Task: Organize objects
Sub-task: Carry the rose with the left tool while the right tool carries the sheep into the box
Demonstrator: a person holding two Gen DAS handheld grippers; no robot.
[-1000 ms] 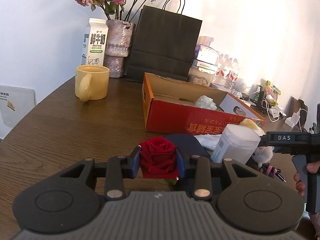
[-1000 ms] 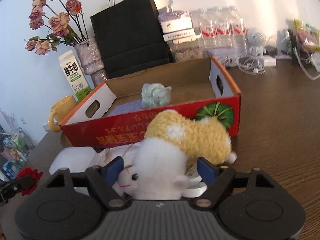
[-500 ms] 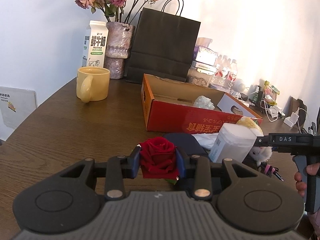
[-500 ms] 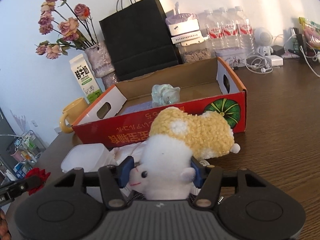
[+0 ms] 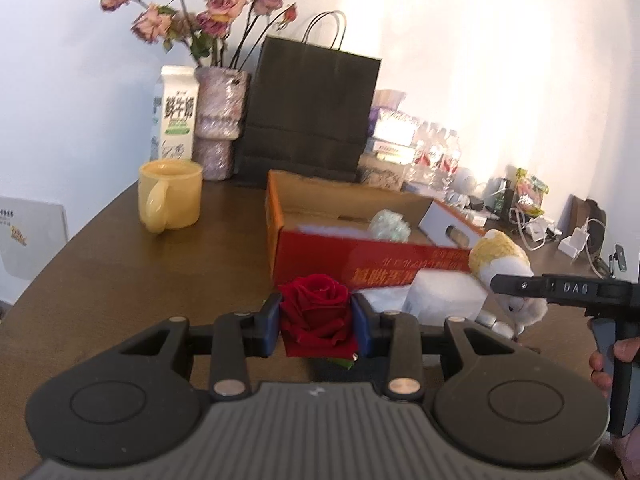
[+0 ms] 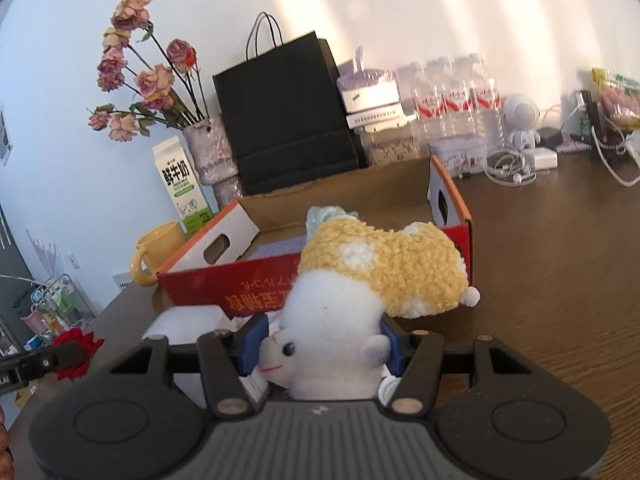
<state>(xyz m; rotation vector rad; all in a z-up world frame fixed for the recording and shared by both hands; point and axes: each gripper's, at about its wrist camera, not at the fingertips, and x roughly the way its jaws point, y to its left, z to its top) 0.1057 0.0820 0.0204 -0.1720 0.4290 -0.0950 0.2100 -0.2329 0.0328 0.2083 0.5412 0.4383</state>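
Two loads in the air at once — that's the main exposure. Left gripper is clamped on the red rose by the bloom itself, pads squeezing petals, and only a scrap of green shows under the bloom. Soft petals give; judged risk is the bloom slipping out mid-carry or getting crushed if the squeeze tightens. Right gripper is closed on the plush toy at its white head, with the yellow body hanging forward past the fingertips. Off-centre hold on squashy fabric — the body could swing and pivot the toy loose.

Just beyond both grippers, a white plastic container and crumpled white stuff lie against the near wall of the red cardboard box. Low approach likely clips them, or the toy's dangling body catches the box rim. Box already holds a pale green crumpled item, so drop room is tighter on that side.

Further back, the yellow mug, milk carton and vase of dried flowers stand left of the box — an overshoot with the rose heads that way.
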